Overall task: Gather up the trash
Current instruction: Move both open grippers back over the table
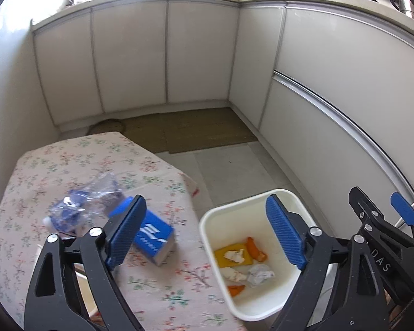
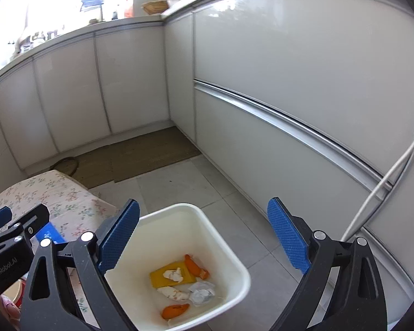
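On the left of my view, the flowered tablecloth [image 1: 69,165] covers the table, and two pieces of trash remain on it: a crumpled clear plastic bag with blue print [image 1: 80,207] and, just beside it toward the table edge, a blue carton [image 1: 154,238] lying on its side. My left tongs [image 1: 207,231] stand wide and carry nothing; one blue pad shows in front of the carton, the other in front of the bin, and neither presses on anything. Next to the table edge, on the grey floor tiles, sits the white bin [image 1: 207,220]. Inside it I count orange peel pieces [image 2: 194,266], a yellow card [image 2: 162,277], white crumpled scraps and a grey paper wad [image 2: 202,293], all resting on the bottom. Further right, my right tongs [image 2: 204,237] hang over the bin mouth, also wide and empty. I judge the collection partly done: several items are binned, while the bag and the carton are outstanding. More trash on the table beyond the frame cannot be ruled out.
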`<state>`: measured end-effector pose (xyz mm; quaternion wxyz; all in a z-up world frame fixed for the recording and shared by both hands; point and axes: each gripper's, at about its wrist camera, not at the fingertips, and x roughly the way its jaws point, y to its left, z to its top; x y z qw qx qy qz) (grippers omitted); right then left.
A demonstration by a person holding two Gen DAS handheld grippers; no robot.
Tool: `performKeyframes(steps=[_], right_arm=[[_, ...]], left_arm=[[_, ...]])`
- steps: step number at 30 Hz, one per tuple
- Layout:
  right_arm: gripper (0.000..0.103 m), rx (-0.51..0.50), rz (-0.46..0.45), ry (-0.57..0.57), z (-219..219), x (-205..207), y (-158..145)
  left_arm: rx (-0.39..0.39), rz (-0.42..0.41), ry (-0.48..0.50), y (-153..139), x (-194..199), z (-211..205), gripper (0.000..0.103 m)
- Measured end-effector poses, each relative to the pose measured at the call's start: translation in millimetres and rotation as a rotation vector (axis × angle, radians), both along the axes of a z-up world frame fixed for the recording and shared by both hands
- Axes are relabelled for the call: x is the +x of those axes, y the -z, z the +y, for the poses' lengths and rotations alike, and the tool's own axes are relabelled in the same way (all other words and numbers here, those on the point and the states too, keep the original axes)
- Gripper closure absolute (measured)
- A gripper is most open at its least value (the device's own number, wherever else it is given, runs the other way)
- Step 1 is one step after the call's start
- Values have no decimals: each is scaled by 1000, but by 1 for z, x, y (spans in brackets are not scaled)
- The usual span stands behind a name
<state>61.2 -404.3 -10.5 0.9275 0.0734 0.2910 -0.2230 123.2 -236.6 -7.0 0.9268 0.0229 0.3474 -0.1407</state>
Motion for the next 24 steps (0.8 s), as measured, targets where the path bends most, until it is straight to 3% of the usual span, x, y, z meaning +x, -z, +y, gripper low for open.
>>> performKeyframes(steps=[17, 24], right_arm=[[12, -40, 4, -202, 103, 35, -5], [12, -43, 27, -310, 151, 51, -1]], left_arm=[[34, 36, -168, -6, 12, 109, 16], [42, 99, -228, 2, 18, 155, 16]])
